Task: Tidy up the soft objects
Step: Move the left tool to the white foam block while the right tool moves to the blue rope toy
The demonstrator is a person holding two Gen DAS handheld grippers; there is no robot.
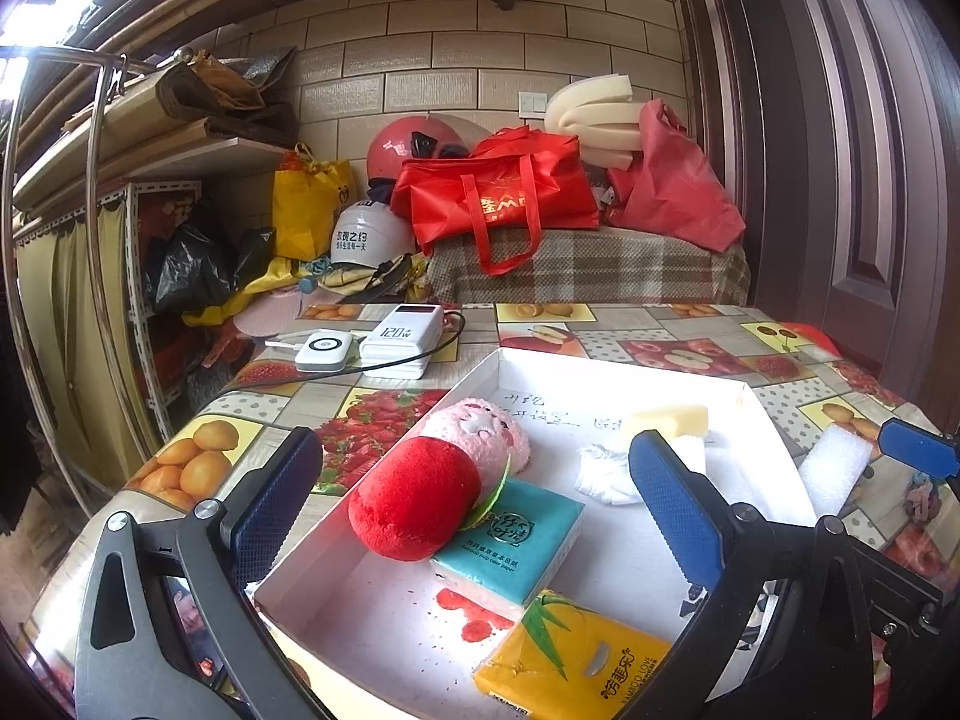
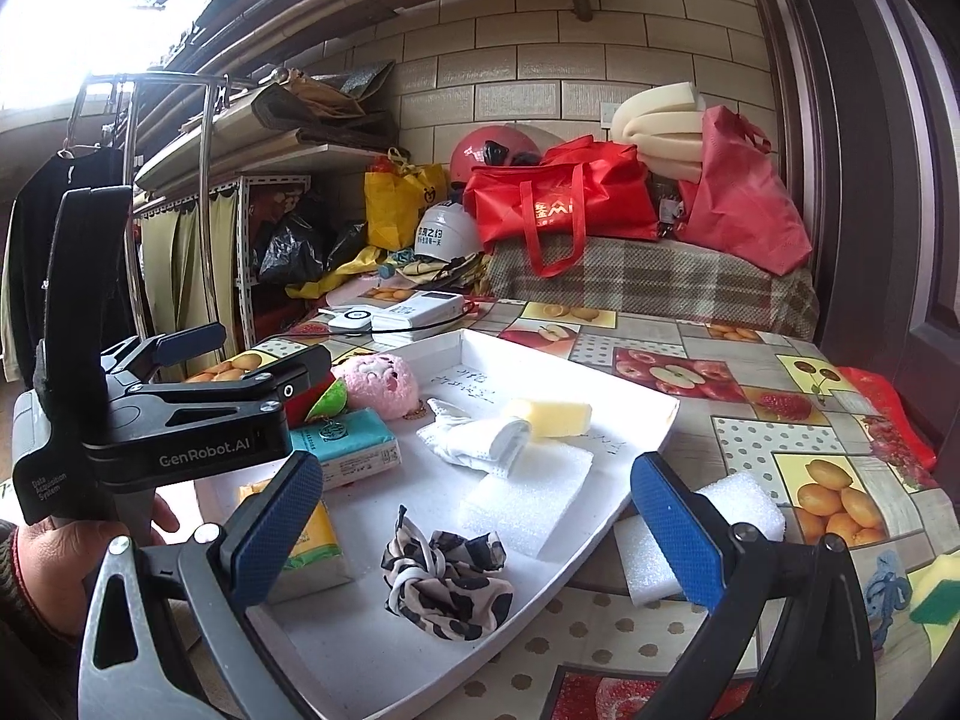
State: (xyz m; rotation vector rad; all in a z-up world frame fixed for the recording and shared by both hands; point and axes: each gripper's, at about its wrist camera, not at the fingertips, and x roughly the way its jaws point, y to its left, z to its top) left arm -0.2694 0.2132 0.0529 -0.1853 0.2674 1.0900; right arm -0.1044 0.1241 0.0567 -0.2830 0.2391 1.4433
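A white tray holds a red plush apple, a pink plush, a teal tissue pack, a yellow tissue pack, a yellow sponge, a white sock, a white foam sheet and a black-and-white scrunchie. My left gripper is open above the apple. My right gripper is open above the scrunchie. A white foam block lies outside the tray.
Two white power banks with a black cable sit at the table's far side. A green-yellow sponge and a blue cord lie at the right. Red bags and helmets are piled behind the table.
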